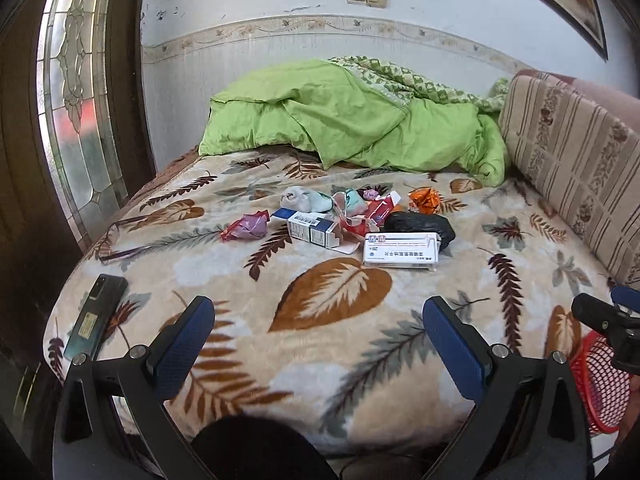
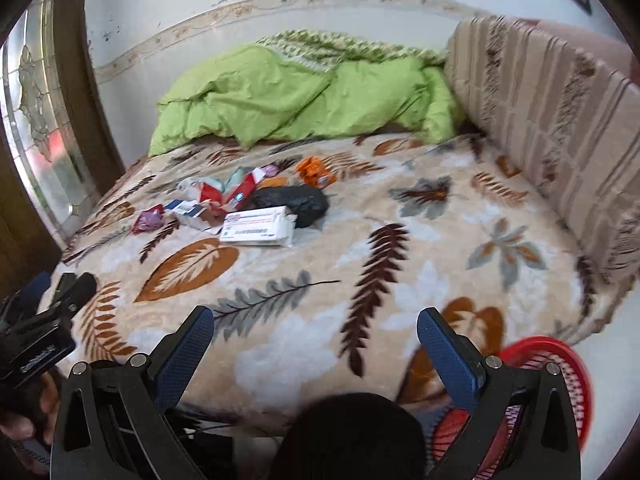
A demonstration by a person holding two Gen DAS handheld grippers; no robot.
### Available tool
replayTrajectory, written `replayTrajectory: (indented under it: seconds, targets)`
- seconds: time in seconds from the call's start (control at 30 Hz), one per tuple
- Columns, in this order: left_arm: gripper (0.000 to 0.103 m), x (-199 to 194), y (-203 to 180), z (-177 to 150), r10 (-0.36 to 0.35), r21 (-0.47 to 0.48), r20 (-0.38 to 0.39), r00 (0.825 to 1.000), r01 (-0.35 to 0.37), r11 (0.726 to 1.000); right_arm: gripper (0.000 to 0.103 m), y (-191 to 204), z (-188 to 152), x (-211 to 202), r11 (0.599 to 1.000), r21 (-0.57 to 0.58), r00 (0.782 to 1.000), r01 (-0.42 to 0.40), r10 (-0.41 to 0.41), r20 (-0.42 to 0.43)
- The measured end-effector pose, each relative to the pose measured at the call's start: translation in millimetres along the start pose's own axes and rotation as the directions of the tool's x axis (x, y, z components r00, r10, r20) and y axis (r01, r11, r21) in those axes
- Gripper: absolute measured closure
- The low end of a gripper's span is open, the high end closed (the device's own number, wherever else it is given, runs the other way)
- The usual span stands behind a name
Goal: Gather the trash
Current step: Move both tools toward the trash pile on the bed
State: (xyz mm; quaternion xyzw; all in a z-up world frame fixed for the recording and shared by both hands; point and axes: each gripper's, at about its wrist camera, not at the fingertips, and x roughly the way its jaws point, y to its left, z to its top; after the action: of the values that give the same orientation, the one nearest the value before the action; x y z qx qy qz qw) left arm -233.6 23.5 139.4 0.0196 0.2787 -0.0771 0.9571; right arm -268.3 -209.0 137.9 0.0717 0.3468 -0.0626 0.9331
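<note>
Nothing collected yet: left gripper [image 1: 318, 338] and right gripper [image 2: 316, 346] spread wide, empty; trash pile [image 1: 352, 220] untouched on bed [image 1: 340, 352]; red basket [image 2: 560, 364] waiting beside

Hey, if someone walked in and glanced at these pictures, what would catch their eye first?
Probably the rumpled green duvet piled at the far end of the bed, against the wall. Next, the cluster of litter in the middle of the leaf-patterned blanket: a white medicine box, a black bag just behind it and an orange wrapper. A red mesh basket sits beside the bed's near right corner.
</note>
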Motion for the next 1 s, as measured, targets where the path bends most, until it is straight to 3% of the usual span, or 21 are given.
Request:
replayTrajectory:
  seconds: [0.1,0.23,1.0]
  targets:
    - [0.000,-11.5,-0.9,-0.6,0.016,0.012,0.034,0.999,-0.017,1.000,0.001,1.5,0.7,-16.2,0.997,-0.036,0.996,0.068,-0.066,0.056]
    - [0.000,-12.8,-1.3,0.4,0.014,0.014,0.020,1.000,-0.015,1.000,0.001,3.5,0.3,-31.1,0.992,-0.056,0.988,0.110,-0.103,0.118]
    - [0.000,-10.2,-4.3,-2.9,0.026,0.010,-0.024,0.999,-0.026,1.000,0.001,24.9,-7.6,-28.3,0.986,-0.123,0.993,0.109,-0.101,0.070]
